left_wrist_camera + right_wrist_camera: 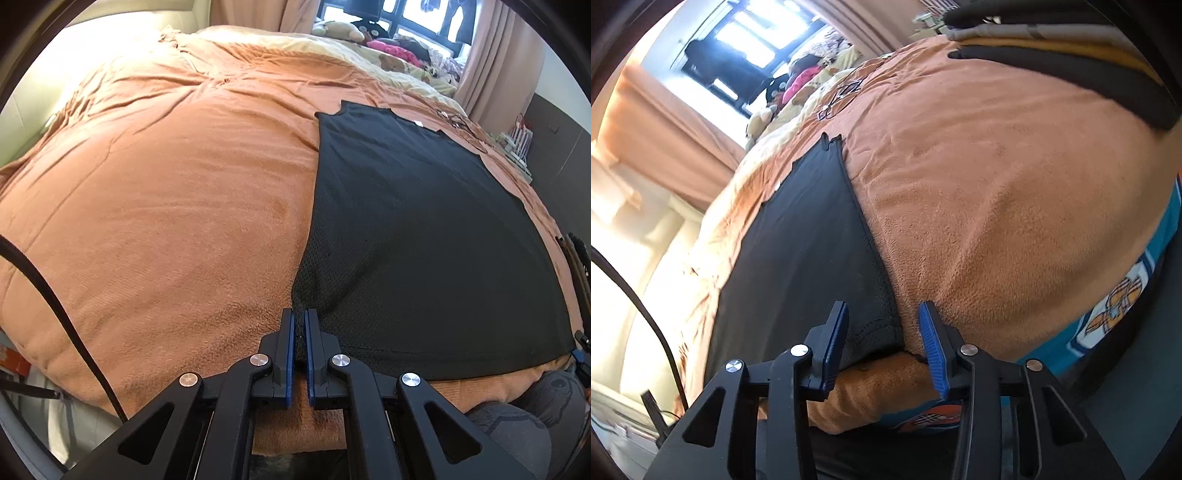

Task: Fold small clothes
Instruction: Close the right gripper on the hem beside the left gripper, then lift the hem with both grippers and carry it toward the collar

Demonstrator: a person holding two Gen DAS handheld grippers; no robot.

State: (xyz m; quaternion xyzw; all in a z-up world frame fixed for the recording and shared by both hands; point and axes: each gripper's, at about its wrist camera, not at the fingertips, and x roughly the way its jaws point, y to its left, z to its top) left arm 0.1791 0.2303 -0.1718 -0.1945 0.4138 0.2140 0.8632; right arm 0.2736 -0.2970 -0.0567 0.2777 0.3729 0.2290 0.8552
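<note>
- Left wrist view: the black mesh sleeveless top (413, 236) lies flat on the orange blanket (166, 221), long axis running from hem away to neckline. The left gripper (299, 317) is clenched on its near-left hem corner.
- Right wrist view: the right gripper (882, 314) straddles the top's other hem corner (879, 325), pads not pressing.

I see a bed covered by an orange fleece blanket (166, 192); a black mesh sleeveless shirt (413, 229) lies flat on it; folded garments (1071, 48) are stacked at its far edge.
</note>
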